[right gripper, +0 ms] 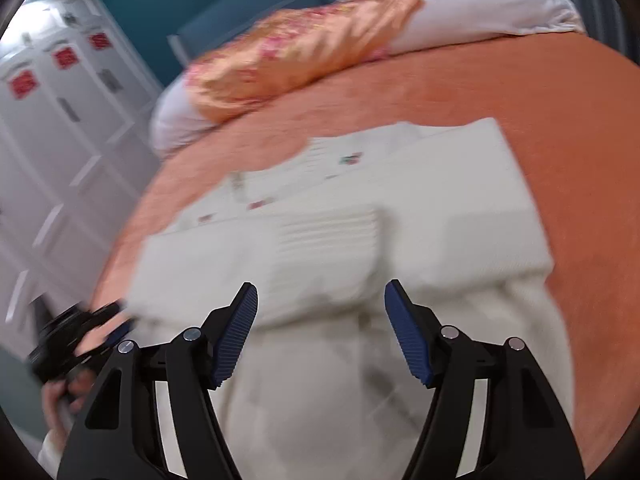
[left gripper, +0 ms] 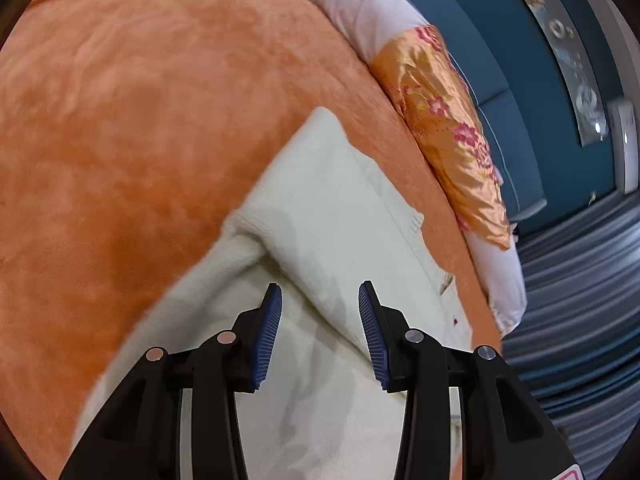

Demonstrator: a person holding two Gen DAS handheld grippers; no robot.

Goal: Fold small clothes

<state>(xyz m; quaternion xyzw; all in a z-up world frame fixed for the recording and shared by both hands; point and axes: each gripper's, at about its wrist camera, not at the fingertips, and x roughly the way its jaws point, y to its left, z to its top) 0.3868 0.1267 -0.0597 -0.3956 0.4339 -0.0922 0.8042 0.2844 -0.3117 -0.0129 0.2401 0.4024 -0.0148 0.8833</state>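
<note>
A cream knitted garment (left gripper: 320, 208) lies on an orange blanket (left gripper: 132, 112), partly folded, with a ribbed cuff lying across its body. My left gripper (left gripper: 320, 300) is open and empty just above the garment's folded edge. In the right wrist view the same garment (right gripper: 400, 208) is blurred, with sleeves folded over its body and small coloured marks near its far edge. My right gripper (right gripper: 322, 300) is open and empty above the garment's near part. The left gripper and the hand holding it (right gripper: 72, 352) show at the lower left.
The orange blanket (right gripper: 560, 120) covers the bed. An orange floral pillow (left gripper: 444, 120) and white bedding (left gripper: 368, 4) lie at the bed's head, also in the right wrist view (right gripper: 304, 56). A blue headboard (left gripper: 492, 60), grey curtains (left gripper: 580, 280) and a white wardrobe (right gripper: 60, 120) surround the bed.
</note>
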